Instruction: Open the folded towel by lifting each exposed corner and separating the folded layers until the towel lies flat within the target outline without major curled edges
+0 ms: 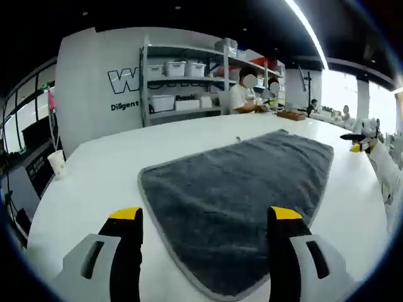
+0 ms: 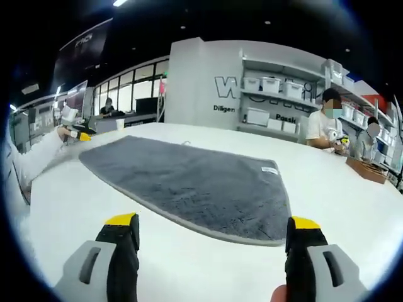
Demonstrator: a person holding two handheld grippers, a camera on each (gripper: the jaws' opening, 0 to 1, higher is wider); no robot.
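- Open-plan workroom: white-topped table (image 1: 101, 170) in front, grey partition wall with white lettering (image 1: 123, 82) behind, metal shelving with white storage bins (image 1: 182, 69), 2 seated people at the far side (image 1: 242, 94).
- Left gripper (image 1: 206, 217): 2 black jaws with yellow tips rise from the bottom of the left gripper view, spread wide, nothing between them. They stand over the near edge of the towel, apparently above it rather than touching, though contact cannot be settled from this angle.
- Right gripper (image 2: 214, 223): jaws likewise parted and empty, over bare table just short of the towel's near edge.
- Dark grey plush microfibre towel with a paler stitched border (image 1: 242, 189): lies spread on the table, 1 layer thick as far as can be seen. Edges look flat, no curled corner visible. Small white care label (image 2: 269, 170) sits face-up near 1 corner in the right gripper view.
- No target outline can be made out on the table.
- Other gripper enters each view at the towel's far end, so the 2 hands flank the towel from opposite ends.
- Judgement: unfolding looks essentially complete; the released jaws and flanking positions suit a final check or a small edge tug, not a lift.
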